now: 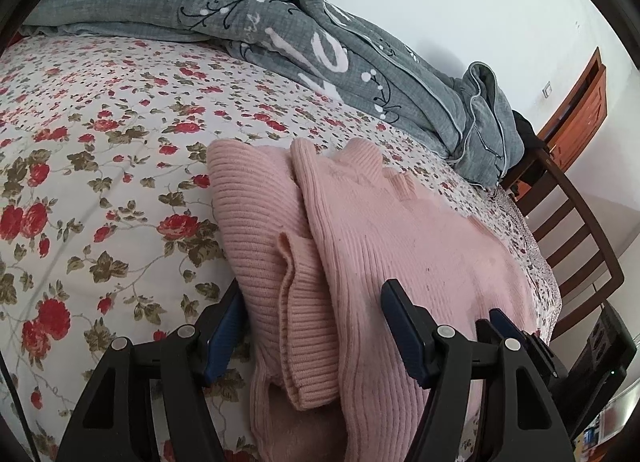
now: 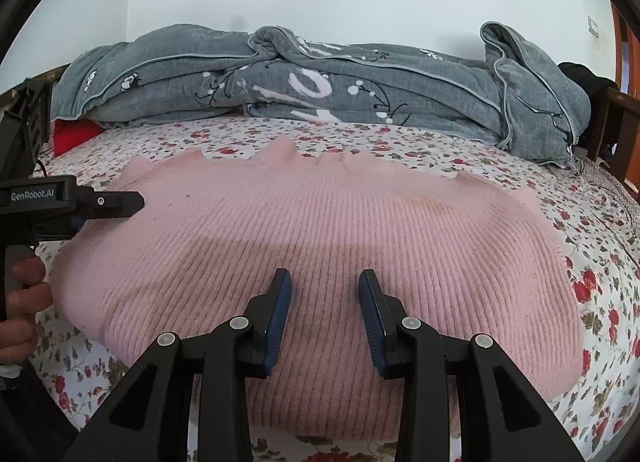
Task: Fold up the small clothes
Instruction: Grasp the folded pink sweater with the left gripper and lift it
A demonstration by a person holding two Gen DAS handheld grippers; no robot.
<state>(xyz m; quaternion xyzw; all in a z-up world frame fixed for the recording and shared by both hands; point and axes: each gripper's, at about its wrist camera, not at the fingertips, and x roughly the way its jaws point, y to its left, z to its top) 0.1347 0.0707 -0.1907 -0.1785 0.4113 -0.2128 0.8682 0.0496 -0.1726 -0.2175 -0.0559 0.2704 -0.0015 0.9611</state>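
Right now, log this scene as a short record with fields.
garment: pink sweater, spread flat, sleeve folded over its left side
surface: bed with floral sheet
behind: grey quilt, bunched along the wall
left tongs: open, straddling the sweater's folded edge
right tongs: open above the sweater's near hem, gripping nothing

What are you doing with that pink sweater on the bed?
A person is folding a pink sweater on a flowery bed, with a gripper tool in each hand. The left gripper is open around the sweater's side, where a sleeve is folded in. The right gripper hangs open over the sweater's middle, gripping nothing. A grey quilt lies bunched behind. The folding is not finished.
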